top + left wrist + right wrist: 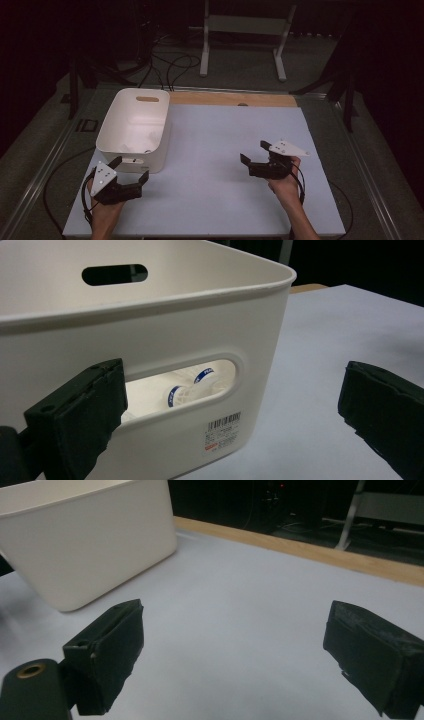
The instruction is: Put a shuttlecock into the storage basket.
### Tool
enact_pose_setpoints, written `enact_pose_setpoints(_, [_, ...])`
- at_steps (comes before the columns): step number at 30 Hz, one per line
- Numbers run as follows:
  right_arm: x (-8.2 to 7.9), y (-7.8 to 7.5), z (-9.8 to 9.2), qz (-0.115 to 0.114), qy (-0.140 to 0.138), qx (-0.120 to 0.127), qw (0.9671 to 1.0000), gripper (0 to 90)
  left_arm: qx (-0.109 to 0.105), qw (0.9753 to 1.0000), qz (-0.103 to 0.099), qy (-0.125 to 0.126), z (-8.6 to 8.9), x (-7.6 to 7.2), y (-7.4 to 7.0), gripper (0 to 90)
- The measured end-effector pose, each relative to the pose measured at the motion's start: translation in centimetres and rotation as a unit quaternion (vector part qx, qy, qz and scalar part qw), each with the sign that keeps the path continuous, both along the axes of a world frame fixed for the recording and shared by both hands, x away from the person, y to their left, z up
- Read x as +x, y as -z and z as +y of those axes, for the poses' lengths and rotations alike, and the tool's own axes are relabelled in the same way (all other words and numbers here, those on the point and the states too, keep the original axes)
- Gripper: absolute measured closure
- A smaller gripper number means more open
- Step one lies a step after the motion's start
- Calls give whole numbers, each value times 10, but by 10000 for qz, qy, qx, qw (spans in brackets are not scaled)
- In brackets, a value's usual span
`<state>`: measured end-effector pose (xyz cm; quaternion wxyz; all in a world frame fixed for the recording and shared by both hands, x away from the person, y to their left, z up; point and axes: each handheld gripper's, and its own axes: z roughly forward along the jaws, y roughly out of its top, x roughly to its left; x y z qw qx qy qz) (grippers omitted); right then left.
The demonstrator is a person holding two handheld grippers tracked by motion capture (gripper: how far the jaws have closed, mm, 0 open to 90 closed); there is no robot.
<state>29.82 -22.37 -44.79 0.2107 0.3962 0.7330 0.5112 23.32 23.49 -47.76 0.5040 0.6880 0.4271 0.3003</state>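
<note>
Item 1, left tool (131, 169): jaws apart, empty, just beside near wall of white plastic bin w/ handle slots (115, 146).

Item 2, small white pieces w/ blue bands (189, 387): we see them through the slot, already inside bin.

Item 3, right tool (254, 152): jaws apart, empty, over bare white bench (210, 150).

Status: we judge loading done or nearly; nothing loose on bench.

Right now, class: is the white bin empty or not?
Not empty. Through the bin's handle slot, white blue-marked items lie inside.
</note>
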Motion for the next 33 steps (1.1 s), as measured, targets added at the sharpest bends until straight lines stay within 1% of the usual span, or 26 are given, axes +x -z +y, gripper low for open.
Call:
enact_pose_setpoints(2, [-4,4,-3,-29,44,-21,10000,91,-40,10000,-10,-4,0,-1,0,0])
enact_pose_setpoints(4, [-8,8,-7,-85,82,-18,9999,91,-31,10000,-7,-13,0,-1,0,0])
enact_pose_setpoints(7, [-12,13,-14,-83,134,-45,9999,91,-14,10000,0,-9,0,-2,0,0])
enact_pose_setpoints(10, [-15,16,-18,-116,181,1,9998,91,-21,10000,1,-8,-1,-2,0,0])
enact_pose_setpoints(11, [-21,19,-25,-218,249,39,9994,91,-12,10000,0,-10,-1,-2,1,0])
enact_pose_setpoints(13, [-25,20,-29,-292,287,102,9991,92,3,10000,16,-7,-1,-2,2,0])
enact_pose_setpoints(17, [-29,21,-31,-350,273,98,9990,92,1,10000,18,-21,-1,-2,3,0])
enact_pose_setpoints(19, [-34,24,-35,-429,289,147,9986,92,-13,10000,4,-35,-2,-2,3,0])
enact_pose_setpoints(22, [-38,27,-37,-482,318,181,9982,92,-12,10000,-24,-55,-1,-3,2,0])
enact_pose_setpoints(24, [-41,29,-38,-506,319,181,9980,92,-12,10000,-41,-78,-1,-3,2,0])
enact_pose_setpoints(25, [-42,29,-38,-516,334,129,9980,92,-14,10000,-44,-79,-1,-3,2,0])
enact_pose_setpoints(33, [-48,31,-40,-601,418,208,9971,92,24,10000,-65,-52,-2,-6,3,0])
